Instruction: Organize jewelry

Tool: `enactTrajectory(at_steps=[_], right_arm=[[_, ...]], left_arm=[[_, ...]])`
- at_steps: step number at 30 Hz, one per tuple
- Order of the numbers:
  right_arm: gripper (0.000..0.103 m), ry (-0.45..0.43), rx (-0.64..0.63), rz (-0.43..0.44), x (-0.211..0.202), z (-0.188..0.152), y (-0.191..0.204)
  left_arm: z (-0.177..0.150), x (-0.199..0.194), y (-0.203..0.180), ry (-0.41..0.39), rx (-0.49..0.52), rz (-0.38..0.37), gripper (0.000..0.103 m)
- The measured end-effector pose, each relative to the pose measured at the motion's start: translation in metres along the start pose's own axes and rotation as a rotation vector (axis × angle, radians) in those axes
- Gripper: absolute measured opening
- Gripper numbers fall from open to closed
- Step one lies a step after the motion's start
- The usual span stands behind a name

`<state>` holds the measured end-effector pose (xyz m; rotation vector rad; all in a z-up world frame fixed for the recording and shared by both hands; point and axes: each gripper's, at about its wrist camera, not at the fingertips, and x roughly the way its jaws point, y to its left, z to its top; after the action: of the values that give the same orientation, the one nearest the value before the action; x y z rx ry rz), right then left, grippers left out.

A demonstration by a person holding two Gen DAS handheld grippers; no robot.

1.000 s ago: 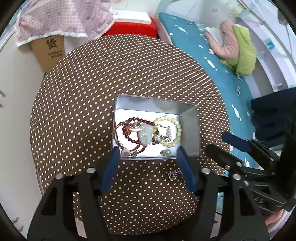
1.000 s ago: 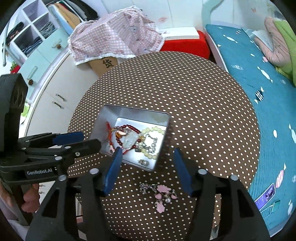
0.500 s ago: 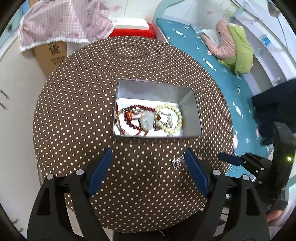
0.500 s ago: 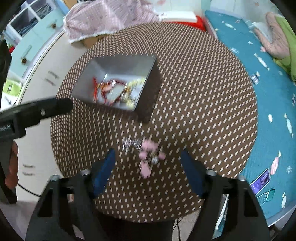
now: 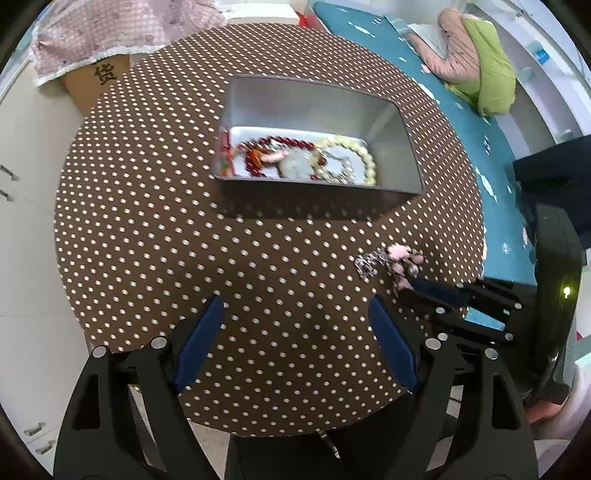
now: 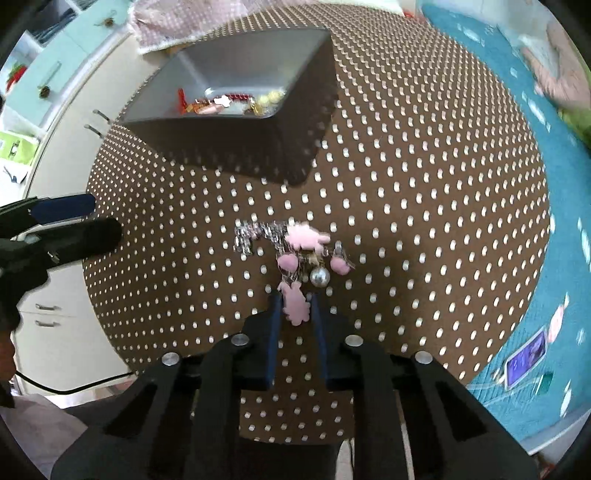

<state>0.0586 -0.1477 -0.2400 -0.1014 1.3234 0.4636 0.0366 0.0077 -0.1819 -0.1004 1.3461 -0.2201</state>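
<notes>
Nearest in the right wrist view, the right claw (image 6: 294,308) points steeply down at the round table (image 6: 406,206) with its brown, white-dotted cloth, and its blue pads are closing around the lowest pink charm of the charm bracelet (image 6: 295,254); the charm sits between the pads, which stand close on either side of it, though whether they already press on it I cannot tell. The rest of that bracelet, a silvery chain with more pink charms and a small silver ball, lies flat on the cloth near the table's near edge, towards its right side as the left wrist view shows it. There the left claw (image 5: 295,339) hangs over bare cloth at the near edge, its jaws spread wide with nothing between them. The same bracelet (image 5: 388,260) shows just beyond the right claw's tips (image 5: 424,286). Farther in, around the table's middle, stands an open metal tin (image 5: 391,147) with tall grey walls; on its floor lie a dark red bead bracelet (image 5: 280,142), a pale cream bead bracelet (image 5: 364,157) and a few smaller pieces too blurred to tell apart. Beyond the table's far edge are a cardboard box (image 5: 98,79) under a pink checked cloth (image 5: 110,29) and a bed with a teal cover (image 5: 376,33).
</notes>
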Motion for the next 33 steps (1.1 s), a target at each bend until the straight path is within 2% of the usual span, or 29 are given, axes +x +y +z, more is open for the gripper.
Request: enactTrajectory(at_steps=[3, 6, 13, 19, 22, 25, 27, 28, 32, 33], right_arm=[[0.015, 0.004, -0.001, 0.004, 0.000, 0.001, 0.002], [0.015, 0.002, 0.063, 0.060, -0.005, 0.002, -0.005], [0.015, -0.094, 0.150, 0.151, -0.045, 0.018, -0.021], [0.015, -0.154, 0.176, 0.163, -0.070, 0.032, -0.033], [0.015, -0.161, 0.181, 0.161, -0.074, 0.030, -0.039], [0.015, -0.155, 0.185, 0.157, -0.078, 0.027, -0.047], [0.015, -0.154, 0.189, 0.154, -0.070, 0.023, -0.051], [0.015, -0.152, 0.192, 0.151, -0.068, 0.024, -0.051], [0.015, -0.147, 0.201, 0.150, -0.066, 0.030, -0.051], [0.015, -0.145, 0.201, 0.148, -0.065, 0.030, -0.052]], left_arm=[[-0.002, 0.007, -0.008, 0.016, 0.025, -0.016, 0.081], [-0.003, 0.014, -0.017, 0.027, 0.056, -0.008, 0.081], [0.005, 0.028, -0.029, 0.042, 0.065, -0.018, 0.078], [0.025, 0.044, -0.043, 0.051, 0.085, -0.033, 0.065], [0.031, 0.054, -0.051, 0.061, 0.101, -0.036, 0.055], [0.037, 0.066, -0.059, 0.078, 0.115, -0.040, 0.041], [0.039, 0.075, -0.062, 0.099, 0.120, -0.041, 0.027], [0.040, 0.081, -0.064, 0.110, 0.120, -0.043, 0.024], [0.045, 0.087, -0.069, 0.090, 0.136, -0.042, 0.013], [0.046, 0.089, -0.070, 0.092, 0.135, -0.055, 0.006]])
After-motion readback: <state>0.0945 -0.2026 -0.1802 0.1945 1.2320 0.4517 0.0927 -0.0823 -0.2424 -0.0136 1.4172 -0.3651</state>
